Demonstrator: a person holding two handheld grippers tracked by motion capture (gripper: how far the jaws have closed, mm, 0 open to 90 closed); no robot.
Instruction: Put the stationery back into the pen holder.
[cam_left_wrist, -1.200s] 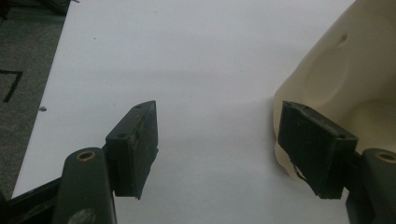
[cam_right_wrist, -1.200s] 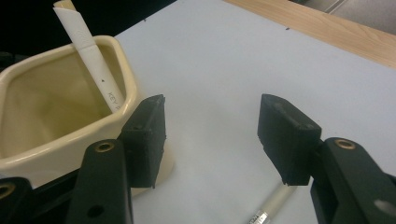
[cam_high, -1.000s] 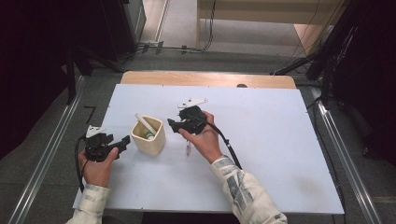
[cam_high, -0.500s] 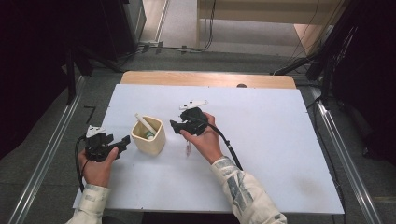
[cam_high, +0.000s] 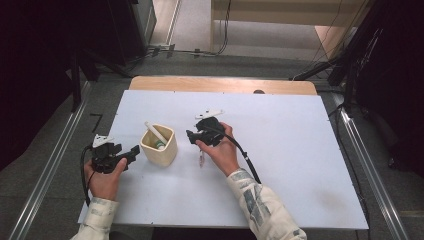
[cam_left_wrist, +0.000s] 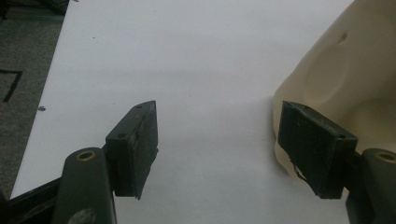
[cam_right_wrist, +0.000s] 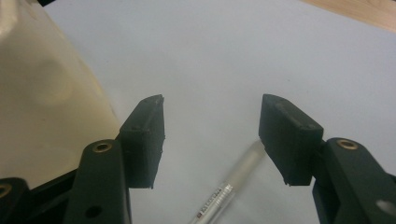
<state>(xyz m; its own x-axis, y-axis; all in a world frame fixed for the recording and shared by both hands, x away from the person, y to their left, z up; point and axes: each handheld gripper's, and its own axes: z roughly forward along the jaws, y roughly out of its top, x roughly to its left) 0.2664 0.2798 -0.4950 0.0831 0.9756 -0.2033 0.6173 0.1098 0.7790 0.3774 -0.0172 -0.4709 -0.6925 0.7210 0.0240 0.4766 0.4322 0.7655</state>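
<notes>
A cream square cup stands on the white table with a white marker leaning inside it. My left gripper rests just left of the cup, open and pointing at it. In the left gripper view the gripper has bare table between its jaws, and the cup's wall lies beside the right jaw. My right gripper hovers right of the cup, open. In the right gripper view the gripper holds nothing, a clear pen lies on the table below, and the cup is at left.
A strip of wooden tabletop runs behind the white board's far edge. Metal rails flank the table on both sides. Dark equipment and cables stand on the floor beyond. The pen lies by the right hand's thumb.
</notes>
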